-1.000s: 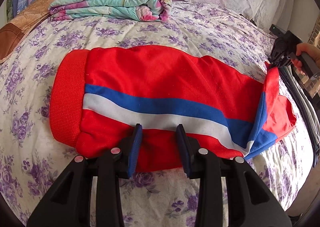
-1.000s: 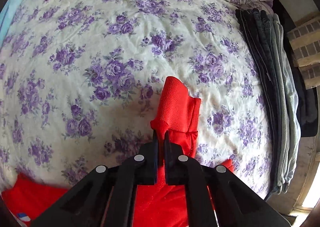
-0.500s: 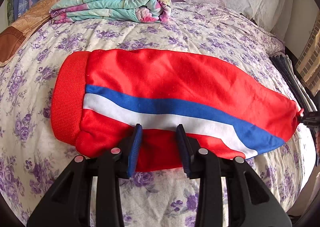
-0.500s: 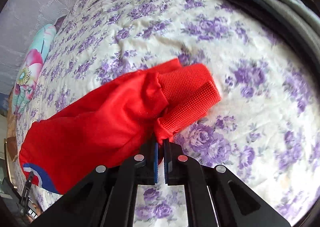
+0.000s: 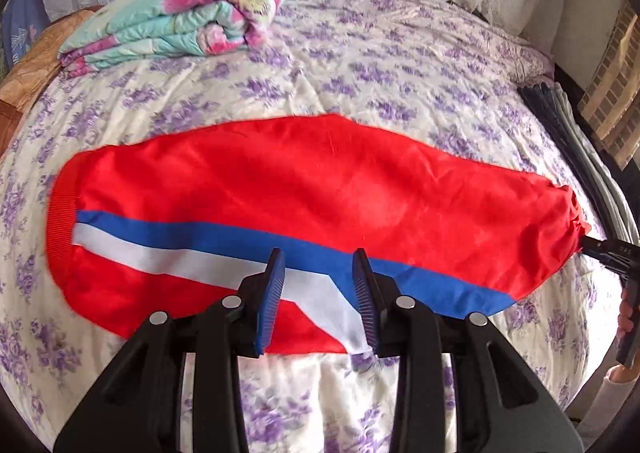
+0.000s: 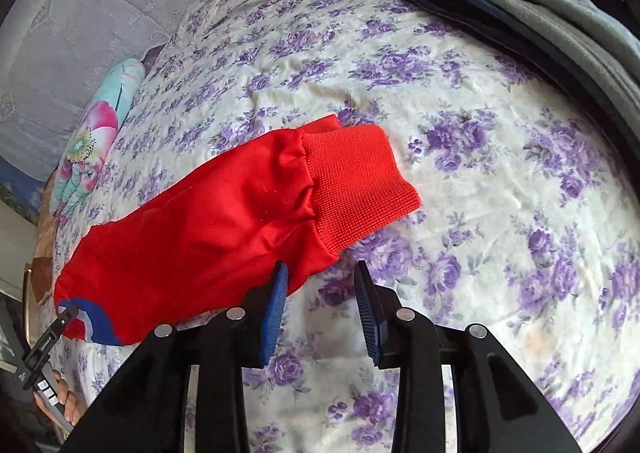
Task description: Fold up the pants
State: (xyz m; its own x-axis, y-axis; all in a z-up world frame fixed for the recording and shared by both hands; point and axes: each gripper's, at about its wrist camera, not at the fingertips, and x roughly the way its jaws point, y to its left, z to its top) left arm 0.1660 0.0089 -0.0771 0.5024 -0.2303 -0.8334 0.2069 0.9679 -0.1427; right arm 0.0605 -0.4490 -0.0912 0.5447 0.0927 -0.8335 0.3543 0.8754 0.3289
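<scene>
Jaws, right: your right gripper (image 6: pixel 320 309) has just been opening; pads stand partly apart with only bedsheet (image 6: pixel 480 213) between them, the cloth let go.
Jaws, left: your left gripper (image 5: pixel 320 301) stands partly open, nothing clamped; the near edge of the pants (image 5: pixel 304 205) shows in the gap, pads not pressing it.
Pants: lying long across the bed, waistband at 9 o'clock in the left view, folded so one red leg with a blue and white stripe faces up.
Cuff (image 6: pixel 356 181): ribbed red end at 12 o'clock from your right jaws, flat on the sheet, just beyond the left pad.
Surroundings: folded quilt (image 5: pixel 180 17) at 11 o'clock, well apart; stacked grey clothes (image 6: pixel 520 1) at 1 o'clock in the right view.
Risk, snag: your right left-hand pad sits just beside the leg hem; pulling away could drag it and undo the lay.
Risk, next fold: a one-layer pinch near the stripe would likely peel the legs apart.
Risk, skew: lifting one end alone may twist the fold.
</scene>
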